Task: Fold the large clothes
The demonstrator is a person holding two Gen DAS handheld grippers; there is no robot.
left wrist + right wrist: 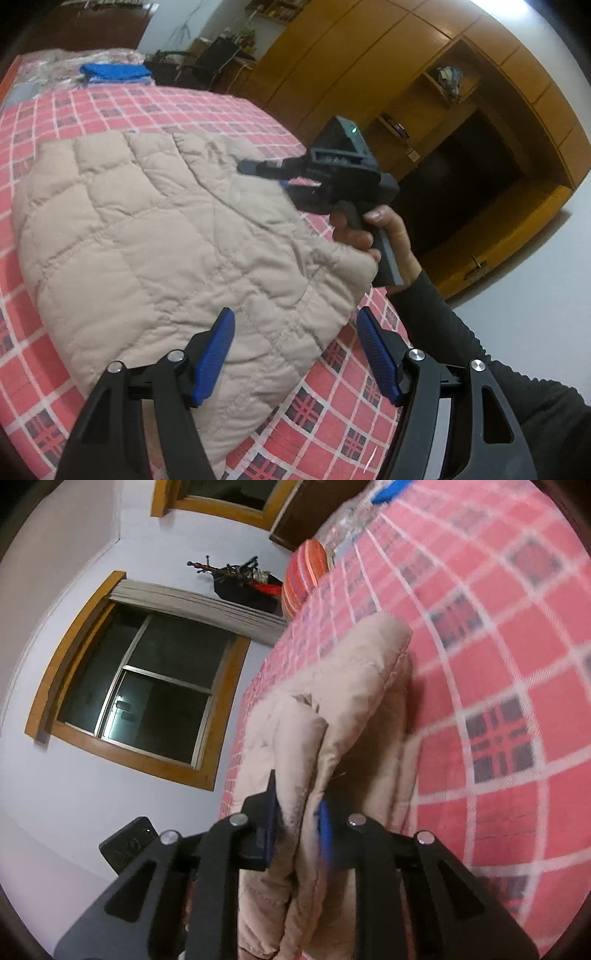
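A beige quilted jacket point(155, 236) lies folded on a bed with a red checked cover point(184, 110). My left gripper point(295, 328) is open, its blue pads hovering just above the jacket's near corner with nothing between them. My right gripper point(266, 173), held by a hand point(373, 229), reaches over the jacket's right edge. In the right wrist view the right gripper point(297, 812) is shut on a thick folded edge of the jacket point(354, 686), which stands up between the blue pads point(325, 827).
A folded blue garment point(114, 72) lies at the bed's far end. A wooden wardrobe point(424, 92) stands to the right of the bed. A window point(147, 686) and a striped orange cushion point(304, 574) sit beyond the bed's other side.
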